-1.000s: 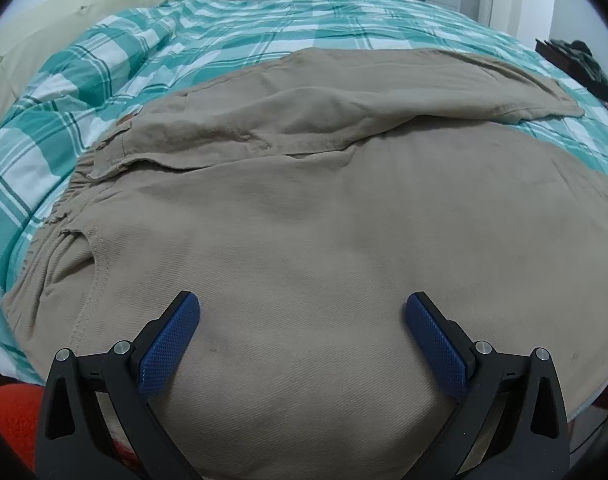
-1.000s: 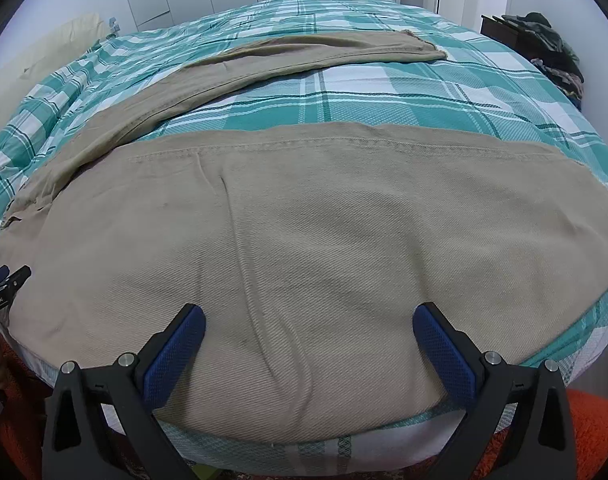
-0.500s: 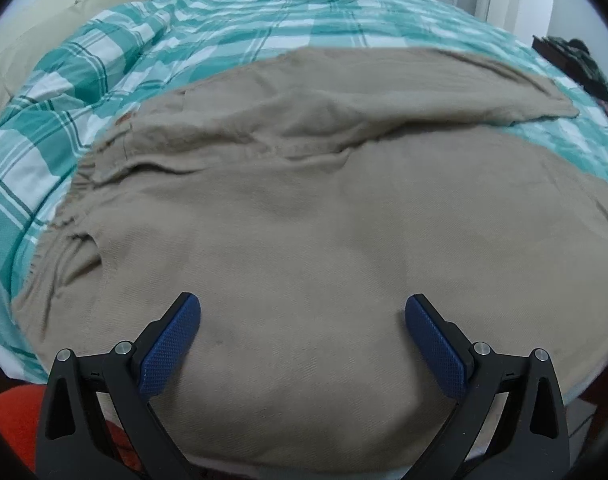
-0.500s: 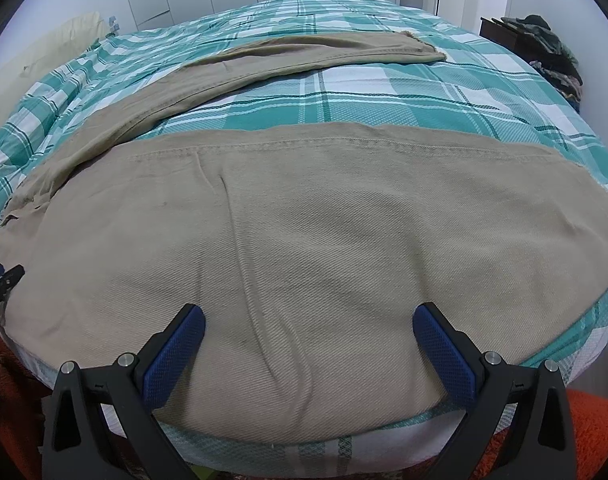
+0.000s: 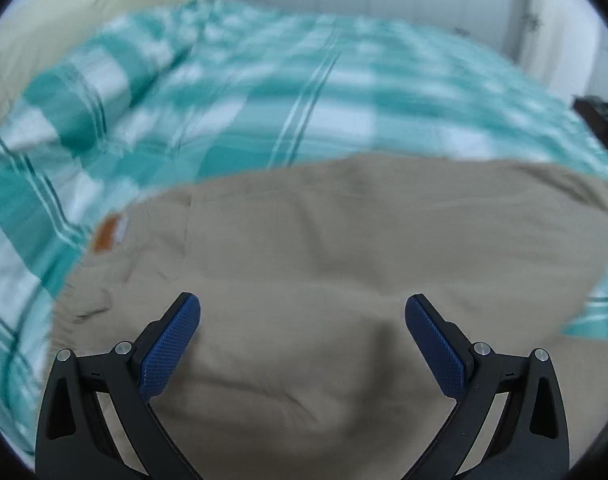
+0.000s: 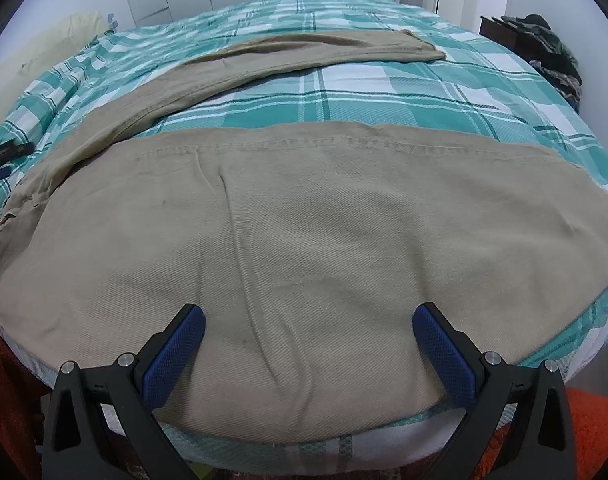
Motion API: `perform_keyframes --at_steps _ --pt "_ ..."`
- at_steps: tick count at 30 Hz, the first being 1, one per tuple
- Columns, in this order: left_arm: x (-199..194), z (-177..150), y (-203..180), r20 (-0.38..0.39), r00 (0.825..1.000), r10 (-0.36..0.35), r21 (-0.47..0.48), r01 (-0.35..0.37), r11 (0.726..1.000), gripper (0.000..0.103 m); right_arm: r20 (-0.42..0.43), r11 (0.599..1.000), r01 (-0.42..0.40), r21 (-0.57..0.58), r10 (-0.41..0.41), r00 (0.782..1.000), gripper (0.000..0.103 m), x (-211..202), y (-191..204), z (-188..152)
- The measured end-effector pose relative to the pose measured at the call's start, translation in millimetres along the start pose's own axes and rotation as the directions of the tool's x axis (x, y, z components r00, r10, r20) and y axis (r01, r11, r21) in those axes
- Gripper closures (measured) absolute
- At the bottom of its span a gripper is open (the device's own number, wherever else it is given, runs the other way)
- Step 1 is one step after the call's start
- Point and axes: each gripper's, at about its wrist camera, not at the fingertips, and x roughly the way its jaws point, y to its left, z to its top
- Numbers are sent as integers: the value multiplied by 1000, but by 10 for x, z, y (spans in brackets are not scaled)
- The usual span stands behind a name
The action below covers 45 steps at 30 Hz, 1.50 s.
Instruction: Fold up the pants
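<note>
Left tongs swung toward the waistband; nothing gripped yet.

The left tongs (image 5: 302,326) had shifted in a blur up the khaki pants (image 6: 288,240), spread unfolded on the plaid bed (image 6: 384,100), bringing an orange label (image 5: 109,233) into view. The right tongs (image 6: 309,344) stayed put. Both gaped wide and empty. The far leg (image 6: 304,54) lay splayed apart; dark clothes (image 6: 552,52) sat aside.

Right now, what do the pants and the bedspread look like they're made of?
Pants: likely a sturdy cotton twill, matte tan; fine diagonal ribbing and stitched seams show. Bedspread: a woven, probably cotton fabric, matte, teal and white plaid with visible weave texture.
</note>
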Motion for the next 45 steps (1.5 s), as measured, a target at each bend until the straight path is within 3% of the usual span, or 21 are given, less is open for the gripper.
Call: perform_keyframes --at_steps 2,3,4,8,10,13,17,20,23,25,27,30,32,36,38,40,43,45 --pt "367 -206 90 -76 997 -23 19 25 1000 1 -63 1000 -6 -4 6 998 0 -30 3 72" --pt "321 -309 136 1 999 -53 0 53 999 1 -81 1000 -10 -5 10 997 1 -50 5 106" --pt "290 -331 136 23 998 -51 0 51 999 1 -91 1000 -21 -4 20 996 1 -96 7 176" --pt "303 -376 102 28 999 -36 11 35 999 1 26 994 -80 -79 82 996 1 -348 231 757" --pt "293 -402 107 36 999 -37 9 37 999 1 68 978 -153 -138 164 984 1 -320 523 1214" --pt "275 -417 112 49 998 -38 6 38 999 1 76 925 -316 -211 338 938 1 14 1106 1959" --pt "304 -346 83 61 998 -35 5 35 999 1 24 866 -416 -277 439 898 1 737 1719 2492" --pt "305 -358 81 69 997 -36 4 35 999 1 -55 850 -390 -353 398 916 1 1273 1831 2627" --pt "314 -356 84 74 997 -38 2 38 999 1 -30 901 -288 -325 295 955 2 1697 1335 2878" --pt "315 -356 85 75 997 -36 3 36 999 1 44 963 -183 -197 195 980 2 1847 566 3129" --pt "320 -356 88 79 996 -37 1 37 999 1 79 996 -84 -34 86 993 2 1892 -230 3296" --pt "323 -358 85 84 996 -37 0 37 999 1 73 980 107 169 -121 990 2 1732 -1295 3350" --pt "324 -357 84 85 996 -38 -1 38 999 1 95 961 148 232 -174 980 2 1510 -1715 3287" --pt "326 -357 85 85 996 -38 -1 38 999 1 183 959 -105 262 57 981 2 1066 -1981 2990" --pt "325 -358 85 85 996 -38 -1 38 999 1 198 926 -240 291 187 962 2 985 -1951 2835" --pt "325 -358 83 84 996 -38 -1 38 999 1 229 855 -377 355 312 922 2 967 -2000 2705" --pt "329 -355 79 83 996 -34 1 34 999 1 272 763 -477 437 393 878 2 1103 -2064 2673" --pt "329 -357 78 84 996 -34 0 35 999 1 260 749 -463 474 383 886 4 1303 -2053 2748"
